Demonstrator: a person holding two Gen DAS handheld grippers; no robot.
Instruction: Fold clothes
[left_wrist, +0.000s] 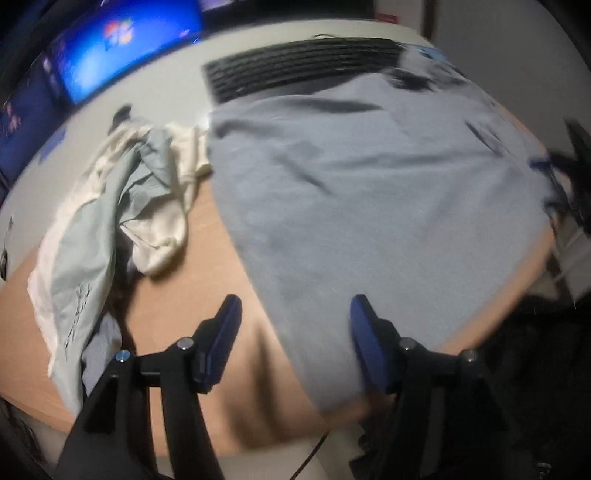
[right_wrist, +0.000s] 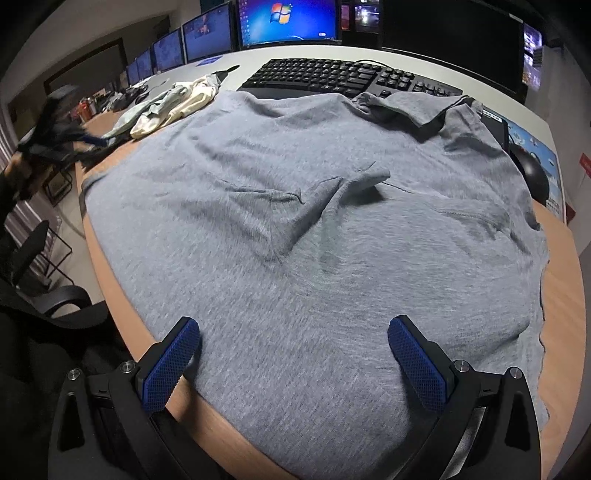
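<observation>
A grey shirt (right_wrist: 314, 229) lies spread across the desk (right_wrist: 561, 280), one sleeve turned in, folding barely begun; the left gripper (left_wrist: 295, 332) and right gripper (right_wrist: 293, 354) hover released, holding nothing; a pile (left_wrist: 110, 221) of clothes waits beside it.

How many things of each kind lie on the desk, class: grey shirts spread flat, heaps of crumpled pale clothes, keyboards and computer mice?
Grey shirt spread flat: 1
Heap of crumpled pale clothes: 1
Black keyboard: 1
Black mouse: 1
Total: 4
</observation>
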